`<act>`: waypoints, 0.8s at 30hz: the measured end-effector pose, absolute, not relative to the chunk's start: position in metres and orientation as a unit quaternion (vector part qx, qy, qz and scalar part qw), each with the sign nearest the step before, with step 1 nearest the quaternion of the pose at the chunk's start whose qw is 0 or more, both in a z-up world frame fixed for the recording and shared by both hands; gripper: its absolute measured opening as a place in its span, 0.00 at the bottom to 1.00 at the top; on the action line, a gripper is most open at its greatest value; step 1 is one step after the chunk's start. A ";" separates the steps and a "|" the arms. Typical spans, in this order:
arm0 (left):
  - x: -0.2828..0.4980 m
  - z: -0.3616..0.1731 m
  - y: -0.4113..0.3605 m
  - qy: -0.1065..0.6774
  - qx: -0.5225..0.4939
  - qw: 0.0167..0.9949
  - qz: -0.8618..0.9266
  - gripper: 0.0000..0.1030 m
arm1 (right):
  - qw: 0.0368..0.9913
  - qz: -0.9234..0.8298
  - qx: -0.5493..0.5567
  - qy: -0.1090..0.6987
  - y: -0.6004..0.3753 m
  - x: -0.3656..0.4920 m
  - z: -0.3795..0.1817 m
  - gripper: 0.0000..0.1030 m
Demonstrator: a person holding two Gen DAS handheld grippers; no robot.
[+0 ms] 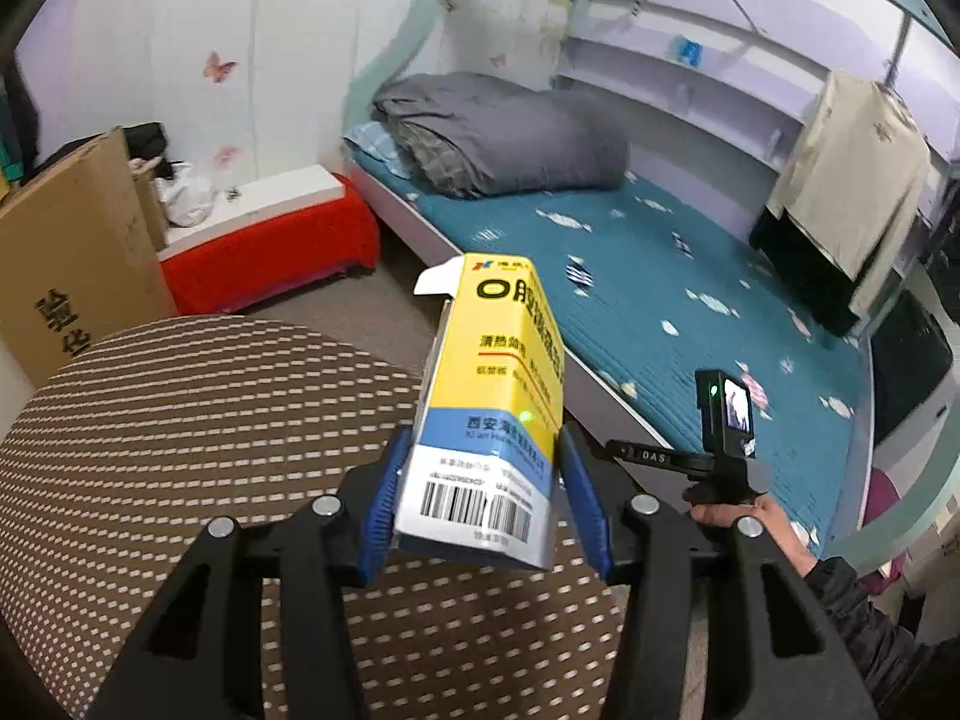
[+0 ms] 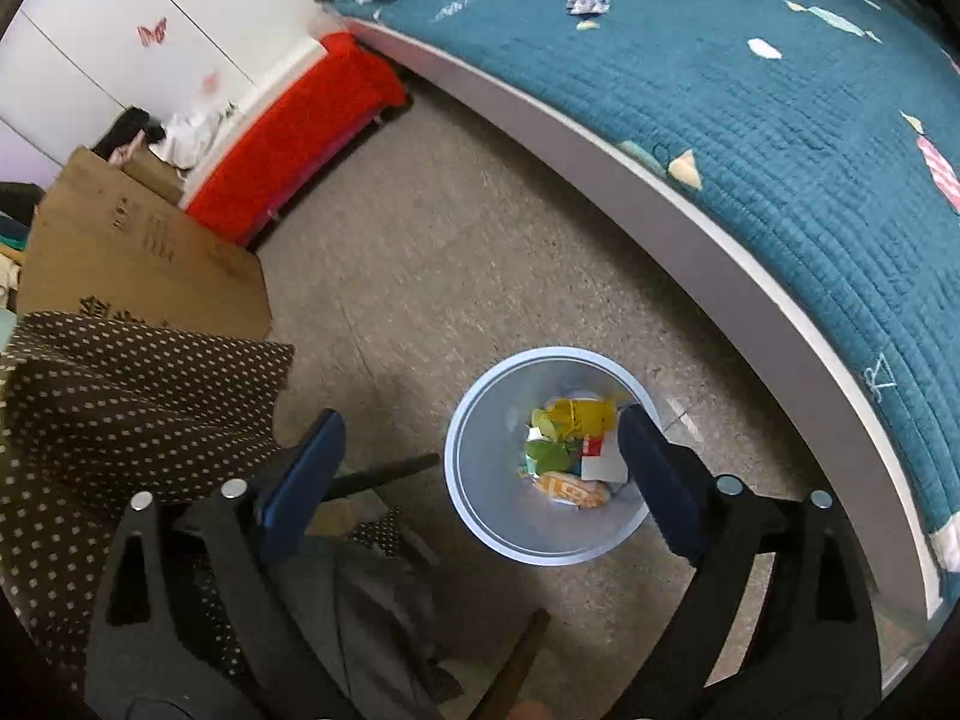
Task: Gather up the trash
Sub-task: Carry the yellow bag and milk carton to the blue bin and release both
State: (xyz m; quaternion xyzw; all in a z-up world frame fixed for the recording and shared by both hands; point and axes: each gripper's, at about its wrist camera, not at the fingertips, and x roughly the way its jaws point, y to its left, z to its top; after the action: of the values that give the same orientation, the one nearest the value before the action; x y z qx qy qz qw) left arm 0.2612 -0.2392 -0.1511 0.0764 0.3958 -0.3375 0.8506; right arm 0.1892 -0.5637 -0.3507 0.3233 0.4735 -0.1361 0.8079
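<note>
My left gripper is shut on a yellow, blue and white medicine box with a barcode, and holds it upright above a brown dotted round table. The box's top flap is open. My right gripper is open and empty, hovering above a pale blue trash bin on the floor. The bin holds several wrappers and papers. The right gripper's handle and camera also show in the left wrist view, to the right of the box.
A bed with a teal quilt runs along the right. A red-covered bench and a cardboard box stand at the left. The dotted tablecloth hangs at lower left, over grey concrete floor.
</note>
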 end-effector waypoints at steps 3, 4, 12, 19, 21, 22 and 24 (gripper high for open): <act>0.257 -0.160 -0.262 0.402 0.088 0.837 -0.360 0.48 | 0.819 -0.141 0.326 0.451 -0.572 0.176 -0.330 0.89; 0.255 -0.163 -0.273 0.405 0.091 0.831 -0.370 0.48 | 0.823 -0.143 0.326 0.443 -0.575 0.171 -0.321 0.90; 0.251 -0.191 -0.331 0.430 0.108 0.800 -0.405 0.48 | 0.860 -0.153 0.308 0.378 -0.587 0.140 -0.249 0.92; 0.257 -0.222 -0.374 0.458 0.136 0.770 -0.423 0.57 | 0.878 -0.153 0.300 0.340 -0.589 0.129 -0.214 0.93; 0.263 -0.232 -0.385 0.472 0.140 0.758 -0.428 0.71 | 0.879 -0.153 0.302 0.337 -0.588 0.127 -0.212 0.93; 0.267 -0.238 -0.389 0.477 0.141 0.761 -0.417 0.86 | 0.879 -0.152 0.302 0.337 -0.589 0.127 -0.209 0.93; 0.273 -0.246 -0.394 0.493 0.142 0.759 -0.401 0.93 | 0.879 -0.150 0.304 0.336 -0.588 0.125 -0.208 0.93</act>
State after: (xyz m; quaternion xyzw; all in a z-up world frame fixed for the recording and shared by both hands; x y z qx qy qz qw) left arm 0.2726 -0.3938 -0.2461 0.1418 0.4930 -0.4010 0.7589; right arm 0.1252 -0.5876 -0.2080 0.3037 0.3363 -0.1499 0.8787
